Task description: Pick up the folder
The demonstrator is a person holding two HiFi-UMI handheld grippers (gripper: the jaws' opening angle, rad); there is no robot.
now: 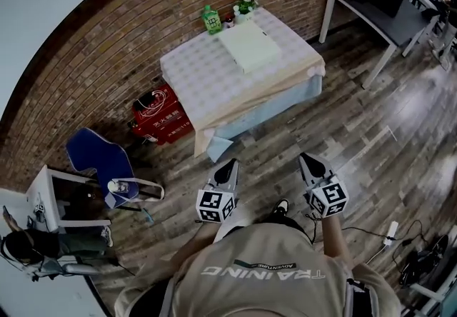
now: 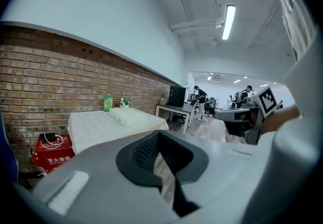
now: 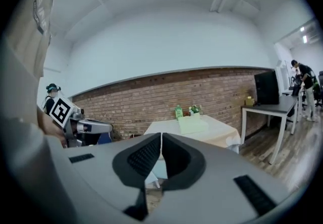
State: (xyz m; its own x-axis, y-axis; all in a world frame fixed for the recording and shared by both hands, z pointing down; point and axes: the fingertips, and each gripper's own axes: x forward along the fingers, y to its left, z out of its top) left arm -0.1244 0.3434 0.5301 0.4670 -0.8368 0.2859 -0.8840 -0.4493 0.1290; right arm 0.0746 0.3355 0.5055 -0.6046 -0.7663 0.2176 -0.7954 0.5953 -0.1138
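A pale green folder (image 1: 248, 46) lies flat on a table with a checked cloth (image 1: 207, 73) by the brick wall; it also shows as the folder (image 2: 127, 115) and the folder (image 3: 192, 124) far ahead in both gripper views. My left gripper (image 1: 230, 165) and right gripper (image 1: 307, 160) hang side by side over the wooden floor, well short of the table. Both are shut with nothing between their jaws, the left gripper (image 2: 159, 135) and the right gripper (image 3: 161, 137) pointing toward the table.
A green bottle (image 1: 211, 19) and a small plant (image 1: 245, 4) stand at the table's far edge. Red boxes (image 1: 161, 116) and a blue chair (image 1: 96, 155) sit left of the table. A grey desk (image 1: 385, 12) stands at the right. Cables (image 1: 400, 244) lie on the floor.
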